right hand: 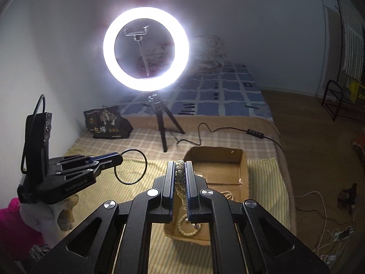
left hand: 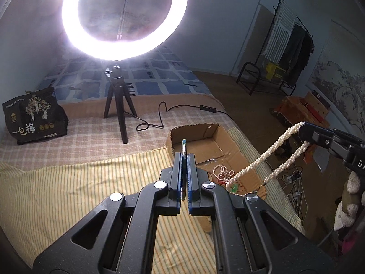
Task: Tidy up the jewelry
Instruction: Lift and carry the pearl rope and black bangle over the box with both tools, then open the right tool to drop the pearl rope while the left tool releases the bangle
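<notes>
My left gripper (left hand: 184, 157) is shut on a thin dark bangle (left hand: 183, 145), seen edge-on between its pads. In the right wrist view the bangle (right hand: 146, 163) shows as a round hoop sticking out of the left gripper (right hand: 119, 158) above the striped cloth. My right gripper (right hand: 180, 163) is shut on a twisted pearl necklace (right hand: 182, 225), whose loops hang down over an open cardboard box (right hand: 244, 171). In the left wrist view the pearl necklace (left hand: 273, 150) hangs from the right gripper (left hand: 302, 129) into the box (left hand: 194, 134). A pink bead strand (left hand: 222, 172) and a green pendant (left hand: 233, 187) lie inside the box.
A lit ring light (left hand: 124, 16) stands on a black tripod (left hand: 118, 105) on the bed behind the box, its cable (left hand: 159, 118) trailing right. A black snack bag (left hand: 34, 116) sits at the far left. Right of the bed are a floor, a clothes rack (left hand: 287, 45) and power strips (left hand: 292, 178).
</notes>
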`<state>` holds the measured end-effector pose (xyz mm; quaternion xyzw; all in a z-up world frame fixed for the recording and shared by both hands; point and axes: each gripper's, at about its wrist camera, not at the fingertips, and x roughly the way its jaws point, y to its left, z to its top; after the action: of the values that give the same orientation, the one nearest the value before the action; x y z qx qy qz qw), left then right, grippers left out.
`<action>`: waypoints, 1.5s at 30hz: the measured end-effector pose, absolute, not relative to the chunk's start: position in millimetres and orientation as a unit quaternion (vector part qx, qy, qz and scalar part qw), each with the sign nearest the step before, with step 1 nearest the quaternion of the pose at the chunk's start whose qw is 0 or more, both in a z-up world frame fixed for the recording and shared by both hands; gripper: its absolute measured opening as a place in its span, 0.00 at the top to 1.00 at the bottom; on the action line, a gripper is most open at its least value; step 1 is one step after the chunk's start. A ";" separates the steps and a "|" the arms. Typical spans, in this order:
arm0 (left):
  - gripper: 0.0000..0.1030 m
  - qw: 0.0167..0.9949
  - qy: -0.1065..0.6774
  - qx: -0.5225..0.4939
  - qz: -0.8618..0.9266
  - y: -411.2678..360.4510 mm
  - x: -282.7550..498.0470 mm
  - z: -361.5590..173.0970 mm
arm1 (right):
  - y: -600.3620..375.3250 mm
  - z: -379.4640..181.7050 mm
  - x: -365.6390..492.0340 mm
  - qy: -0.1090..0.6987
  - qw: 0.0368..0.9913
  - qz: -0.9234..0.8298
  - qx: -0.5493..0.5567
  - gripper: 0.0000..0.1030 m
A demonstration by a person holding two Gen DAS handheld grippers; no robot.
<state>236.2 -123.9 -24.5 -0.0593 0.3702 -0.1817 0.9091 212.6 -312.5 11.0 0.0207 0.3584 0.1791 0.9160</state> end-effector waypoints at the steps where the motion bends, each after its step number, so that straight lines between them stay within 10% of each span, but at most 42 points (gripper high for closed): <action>1: 0.99 0.908 0.371 -0.058 -0.183 -128.0 239.5 -25.8 | -317.0 10.6 216.6 0.358 0.917 0.175 0.021 0.94; 36: 0.98 0.896 0.397 -0.011 -0.201 -196.9 286.2 -83.6 | -355.4 -72.7 325.0 0.417 0.896 0.141 0.051 0.92; 40: 0.53 0.898 0.392 -0.004 -0.201 -197.1 282.0 -82.8 | -353.3 -72.2 323.5 0.417 0.899 0.126 0.048 0.50; 45: 0.52 0.901 0.385 0.004 -0.198 -196.6 276.2 -80.8 | -353.1 -69.9 319.0 0.411 0.902 0.119 0.049 0.45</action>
<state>276.2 -196.6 -80.8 0.0037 0.3850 -0.1982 0.9014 319.0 -353.1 -69.9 0.0490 0.4115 0.1189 0.9023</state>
